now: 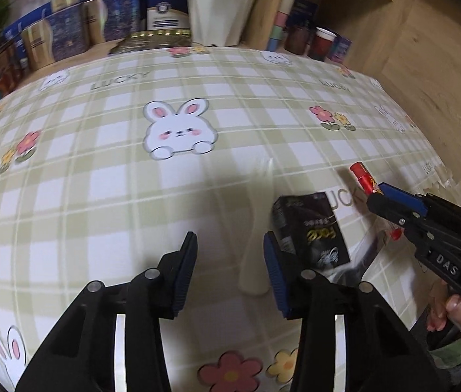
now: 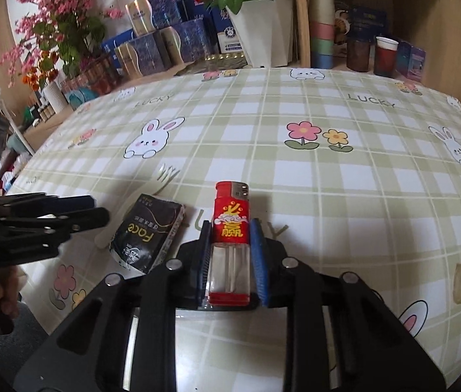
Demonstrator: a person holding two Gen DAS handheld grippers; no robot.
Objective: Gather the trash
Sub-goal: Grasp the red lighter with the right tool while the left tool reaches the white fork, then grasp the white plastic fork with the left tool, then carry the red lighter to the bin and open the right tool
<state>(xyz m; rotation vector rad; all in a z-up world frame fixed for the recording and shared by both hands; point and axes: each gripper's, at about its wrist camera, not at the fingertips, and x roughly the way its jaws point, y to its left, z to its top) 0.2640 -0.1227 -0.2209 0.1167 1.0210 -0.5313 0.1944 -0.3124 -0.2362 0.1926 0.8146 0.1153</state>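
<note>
My right gripper [image 2: 230,254] clamps the red lighter [image 2: 230,225]; left gripper [image 1: 230,271] open, empty, beside the black packet [image 2: 149,232], white fork [image 2: 162,179] behind packet

Lighter [image 2: 230,228] clamped between right gripper [image 2: 230,248] pads, above tablecloth [image 2: 328,179]. Packet [image 2: 147,233] on cloth just left of lighter. Plastic fork [image 2: 162,179] beside packet, partly under it. Left gripper [image 1: 230,261] left of packet, jaws apart, nothing between. Plant pot [image 2: 263,29], boxes [image 2: 152,45], cups [image 2: 322,23] behind table.
</note>
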